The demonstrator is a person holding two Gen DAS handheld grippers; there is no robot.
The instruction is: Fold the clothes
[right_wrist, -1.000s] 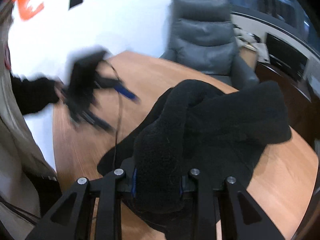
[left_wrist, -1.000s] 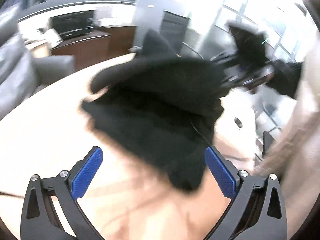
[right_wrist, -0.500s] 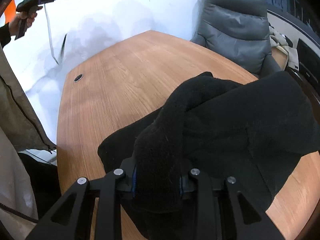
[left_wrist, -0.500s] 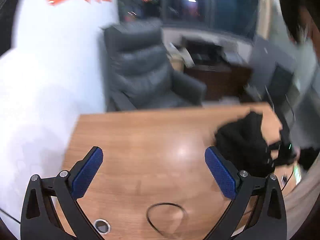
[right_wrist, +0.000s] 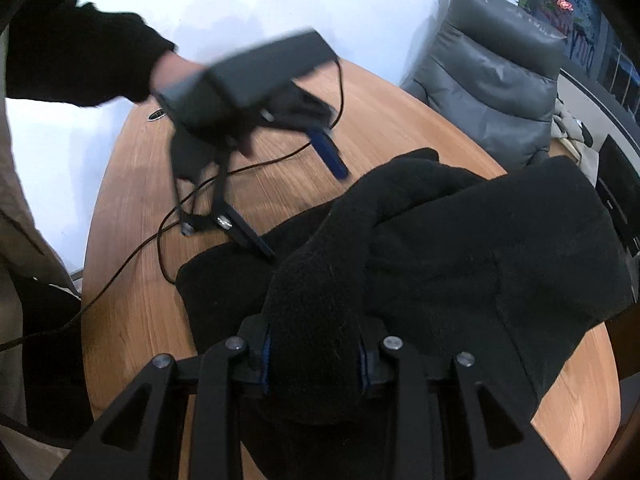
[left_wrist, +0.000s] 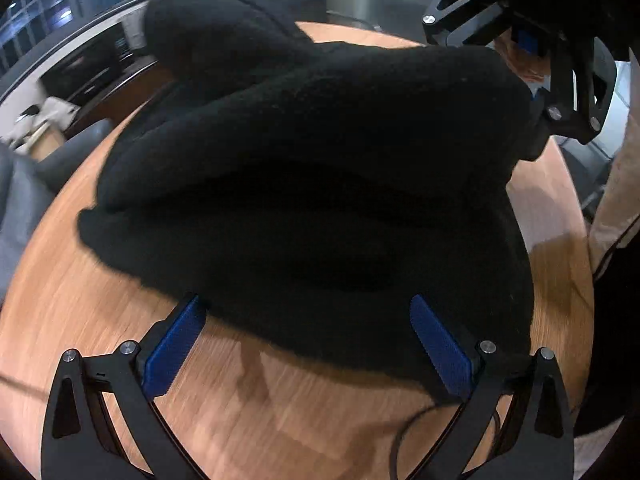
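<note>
A black fleece garment lies bunched on the wooden table; it also shows in the right wrist view. My right gripper is shut on a thick fold of the garment and holds it up; it appears in the left wrist view at the upper right. My left gripper is open, its blue pads either side of the garment's near edge. It shows blurred in the right wrist view, above the table just left of the garment.
A grey armchair stands beyond the table's far edge. A black cable trails over the table from the left gripper. A round grommet hole sits near the far left edge. The person's beige coat is at the right.
My left gripper has swung back from facing the room and come down to the garment's near edge, still open. My right gripper keeps its hold on the fold.
</note>
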